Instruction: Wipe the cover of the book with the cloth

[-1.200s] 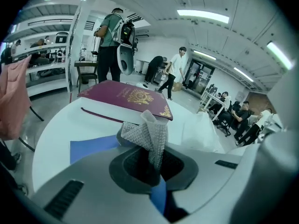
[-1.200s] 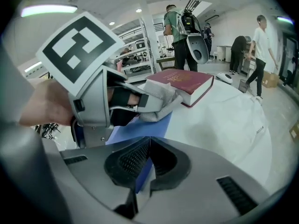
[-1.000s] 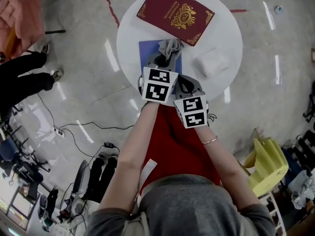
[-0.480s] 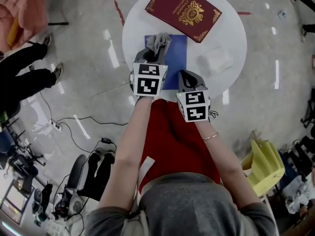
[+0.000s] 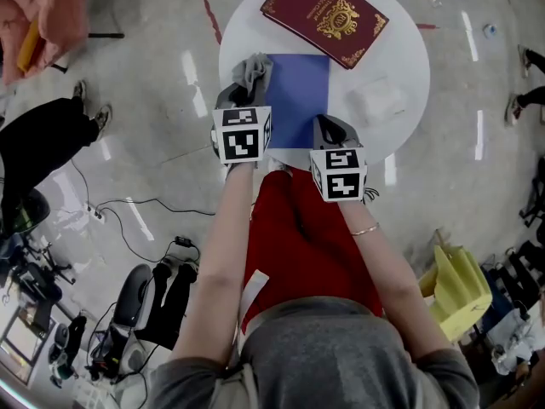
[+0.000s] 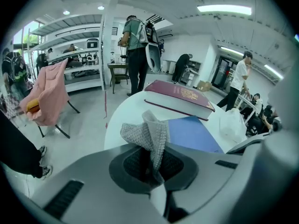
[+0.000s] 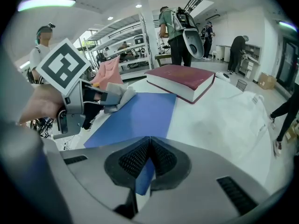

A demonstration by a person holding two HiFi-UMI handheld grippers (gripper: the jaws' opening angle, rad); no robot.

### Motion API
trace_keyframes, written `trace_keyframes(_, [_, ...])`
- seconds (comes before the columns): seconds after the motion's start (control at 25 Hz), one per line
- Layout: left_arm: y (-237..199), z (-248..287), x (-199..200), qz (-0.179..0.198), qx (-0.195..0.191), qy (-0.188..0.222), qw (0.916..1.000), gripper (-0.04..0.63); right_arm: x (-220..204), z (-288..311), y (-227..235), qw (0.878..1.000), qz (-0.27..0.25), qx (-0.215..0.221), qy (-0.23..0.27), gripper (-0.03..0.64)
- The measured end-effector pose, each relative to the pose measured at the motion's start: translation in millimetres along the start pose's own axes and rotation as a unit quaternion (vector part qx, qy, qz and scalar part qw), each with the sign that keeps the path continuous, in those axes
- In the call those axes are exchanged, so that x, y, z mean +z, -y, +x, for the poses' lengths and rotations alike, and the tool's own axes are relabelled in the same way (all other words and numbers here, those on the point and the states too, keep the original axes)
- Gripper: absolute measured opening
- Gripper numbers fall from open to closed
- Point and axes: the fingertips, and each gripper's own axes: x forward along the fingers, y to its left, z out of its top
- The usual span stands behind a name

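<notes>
A thin blue book (image 5: 298, 96) lies flat on the round white table (image 5: 409, 49). My left gripper (image 5: 244, 92) is shut on a crumpled grey cloth (image 5: 253, 69), which sits at the blue cover's left edge. In the left gripper view the cloth (image 6: 147, 136) sticks up from between the jaws, with the blue book (image 6: 194, 134) just to its right. My right gripper (image 5: 328, 128) is shut on the book's near edge; blue cover (image 7: 135, 113) shows between its jaws (image 7: 148, 164). The right gripper view also shows the left gripper (image 7: 100, 97) with the cloth (image 7: 119, 94).
A thick maroon book (image 5: 324, 15) with gold print lies at the table's far side. A crumpled white bag (image 5: 375, 105) rests on the right of the table. A pink garment (image 6: 49, 94) hangs on a chair to the left. Cables (image 5: 128, 220) trail on the floor.
My left gripper has carried the cloth leftwards across the blue cover, from its middle to its left edge. The right gripper still pinches the near edge.
</notes>
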Motion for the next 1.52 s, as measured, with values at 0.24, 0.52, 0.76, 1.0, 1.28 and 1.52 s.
trace_keyframes(0.24, [-22.7,-28.0,-9.2,-0.016,0.033,0.008,0.9993,0.029,3.5,-5.4,-1.0,1.000,0.010,-0.003,0.013,0.028])
trace_keyframes(0.52, [0.0,-52.5,-6.3,-0.015,0.007,0.027,0.9995,0.029,0.9,-20.9,-4.2,0.999,0.015,-0.012,0.028,0.029])
trace_keyframes(0.76, [52.8,-51.7,4.6,0.010,-0.053,0.034,0.9980,0.029,-7.0,-33.3,-0.3,0.999,0.025,-0.026,0.028,0.029])
trace_keyframes(1.0, [102.3,-38.6,4.5,0.040,-0.101,0.019,0.9939,0.029,-10.0,-47.9,5.6,0.998,0.041,-0.034,0.040,0.029])
trace_keyframes(1.28, [143.6,-18.7,-9.2,0.077,-0.133,-0.008,0.9881,0.029,-17.2,-57.8,16.4,0.997,0.056,-0.044,0.041,0.029])
trace_keyframes(1.52, [147.1,-5.6,-21.1,0.087,-0.129,-0.024,0.9875,0.029,-20.0,-53.9,14.3,0.997,0.054,-0.038,0.037,0.029])
